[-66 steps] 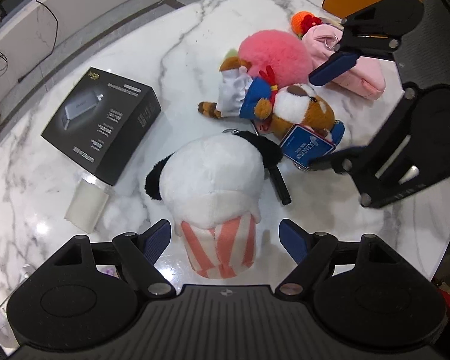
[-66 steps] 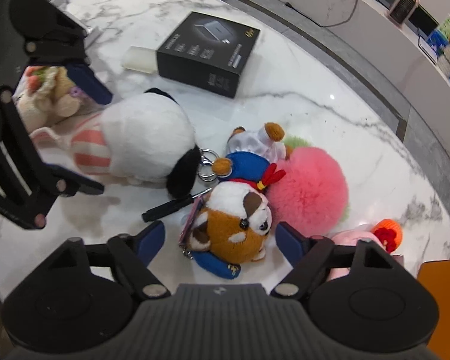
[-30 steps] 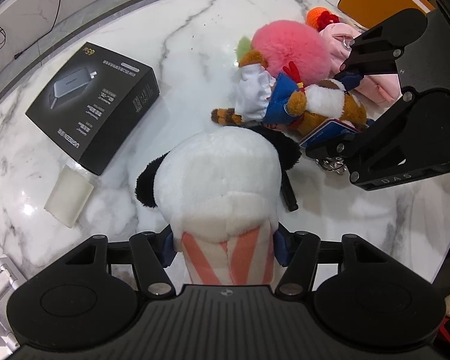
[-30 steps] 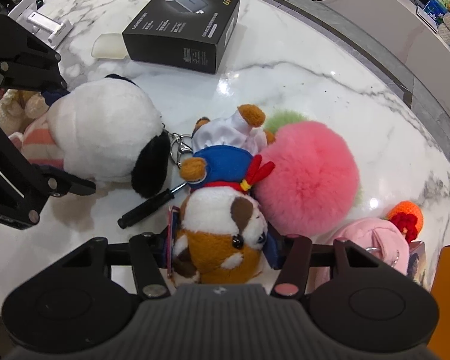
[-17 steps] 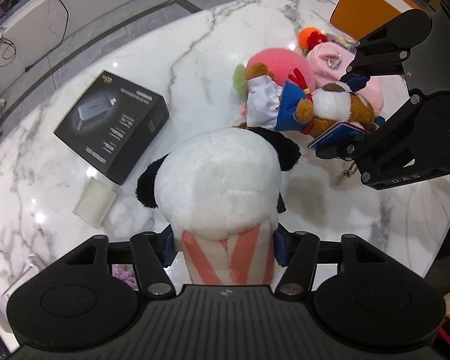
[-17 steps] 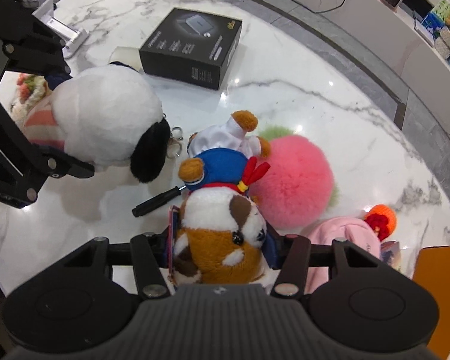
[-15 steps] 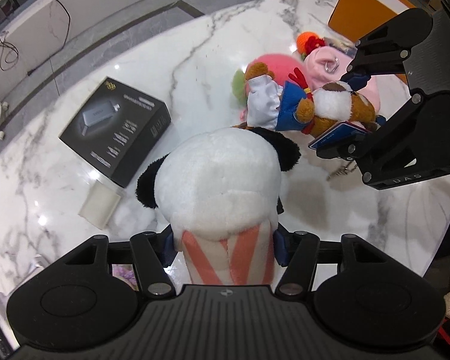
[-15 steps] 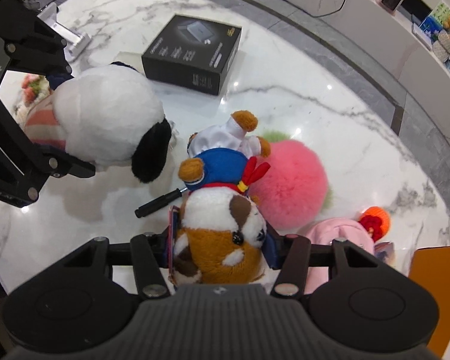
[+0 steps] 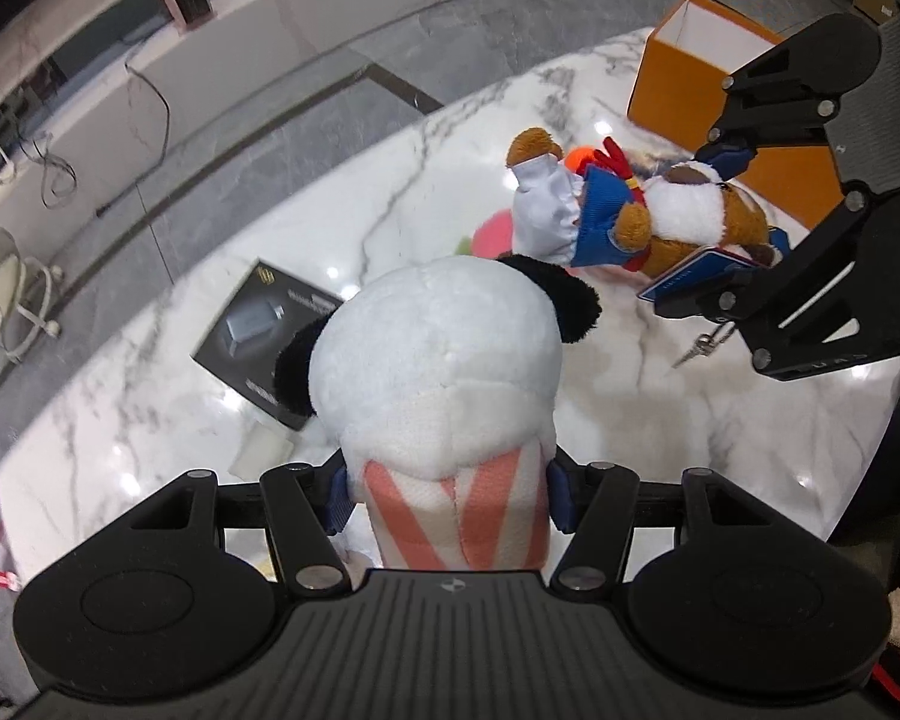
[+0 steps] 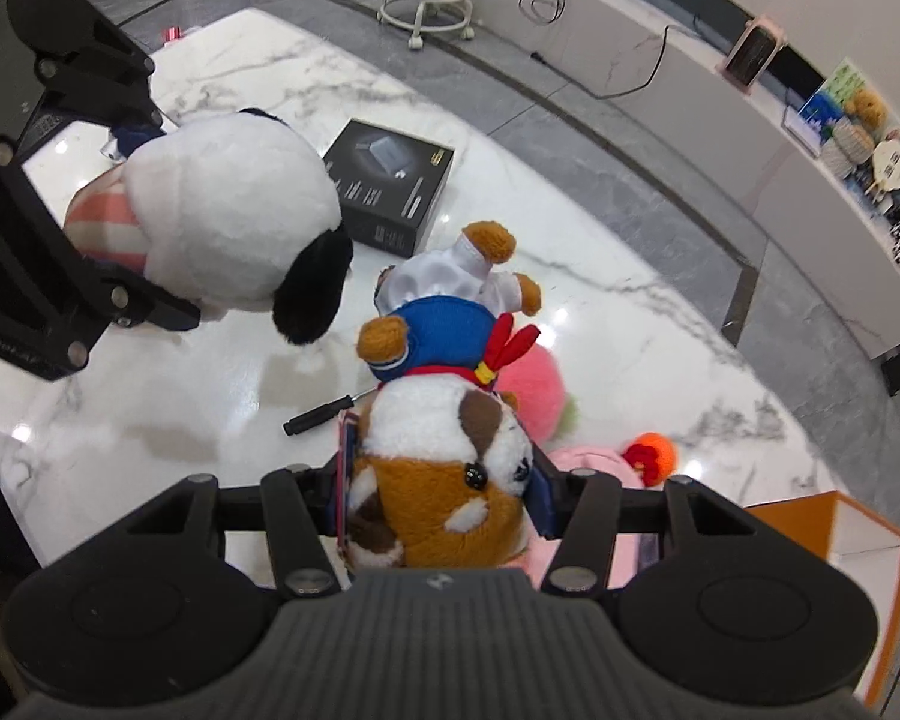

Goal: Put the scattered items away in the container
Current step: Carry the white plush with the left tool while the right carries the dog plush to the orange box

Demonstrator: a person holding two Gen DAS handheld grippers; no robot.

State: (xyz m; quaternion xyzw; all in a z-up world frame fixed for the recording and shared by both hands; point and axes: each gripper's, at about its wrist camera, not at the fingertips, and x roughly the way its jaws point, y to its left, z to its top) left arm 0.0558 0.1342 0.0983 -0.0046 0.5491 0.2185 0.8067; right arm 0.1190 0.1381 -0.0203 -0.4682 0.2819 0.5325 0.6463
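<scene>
- Left wrist view is showing you what the right one hides: your left gripper (image 9: 447, 495) is clamping the striped base of the white plush (image 9: 444, 354), and the orange container (image 9: 732, 114) is standing open at the marble table's (image 9: 180, 372) far edge.
- Right wrist view alone is showing the screwdriver (image 10: 324, 412) lying on the table, while your right gripper (image 10: 441, 495) is squeezing the brown dog plush (image 10: 444, 474).
- Compared with a second ago, you are holding both toys higher above the table, and the black box (image 10: 390, 189) is looking further below.
</scene>
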